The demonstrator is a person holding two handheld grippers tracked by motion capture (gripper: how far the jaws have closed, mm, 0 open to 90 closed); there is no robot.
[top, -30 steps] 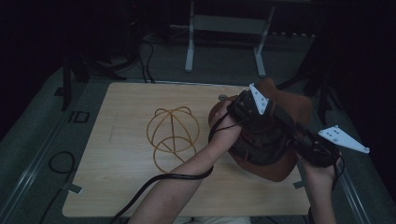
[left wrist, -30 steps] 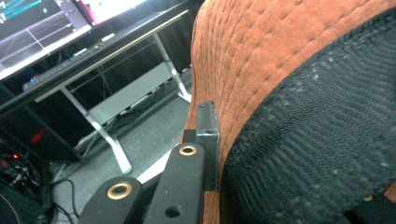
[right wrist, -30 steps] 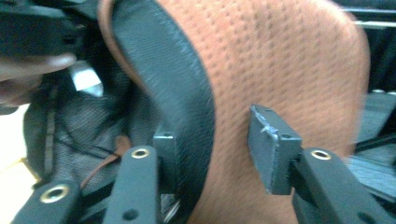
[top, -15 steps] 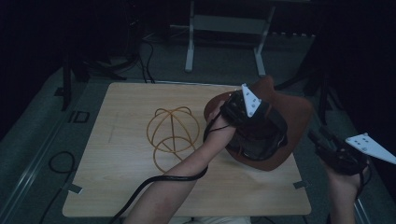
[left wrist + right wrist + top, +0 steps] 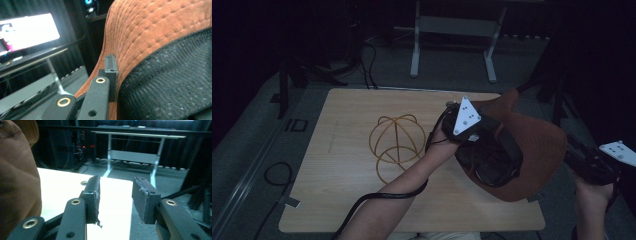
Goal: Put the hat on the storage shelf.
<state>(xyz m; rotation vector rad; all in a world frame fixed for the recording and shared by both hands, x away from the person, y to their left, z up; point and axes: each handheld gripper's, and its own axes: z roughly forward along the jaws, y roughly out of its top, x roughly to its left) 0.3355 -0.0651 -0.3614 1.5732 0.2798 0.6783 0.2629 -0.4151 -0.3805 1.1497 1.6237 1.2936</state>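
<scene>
High view: one brown hat (image 5: 537,145), one wire hat-stand (image 5: 396,142), two grippers.

The high view is dim overall: the pale wooden tabletop (image 5: 347,150) is the one moderately lit surface, and the floor and room beyond it sink into near black, with corners darkest. Light seems to fall from above, though shadows on the table are too faint to be sure. The left gripper view is sharper up close: stitching on the rust-brown suede hat brim (image 5: 150,35) and the black woven lining (image 5: 170,85) read clearly, while a glaring, overexposed white screen (image 5: 27,31) behind is blurred. In the right gripper view the tabletop blows out to white glare, the near brown hat at left is soft, and the metal-legged desk (image 5: 135,142) behind is fairly crisp.
</scene>
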